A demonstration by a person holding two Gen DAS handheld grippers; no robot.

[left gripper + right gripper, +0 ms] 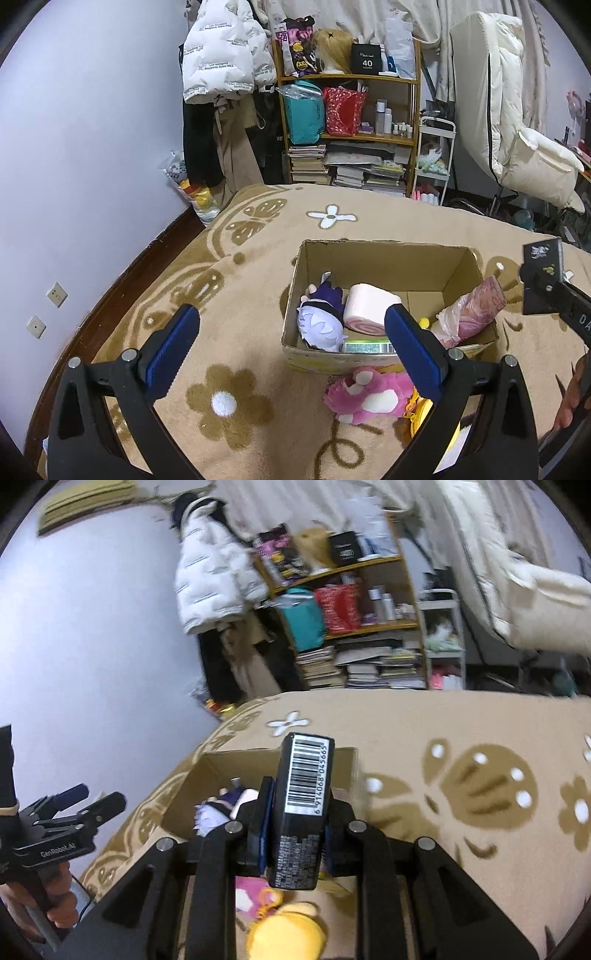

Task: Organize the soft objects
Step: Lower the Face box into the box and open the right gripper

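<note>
A black rectangular packet with a white barcode label (pixel 301 812) is clamped upright in the right gripper (pixel 295 830), above the open brown cardboard box (pixel 384 258) on the tan flowered blanket (pixel 236 280). It looks light and slightly squashy; the mid-body hold seems secure. The left gripper (pixel 291 347) hangs wide apart, empty. A pink plush toy (pixel 365 397) lies just outside the box, partly hidden behind a finger.
</note>
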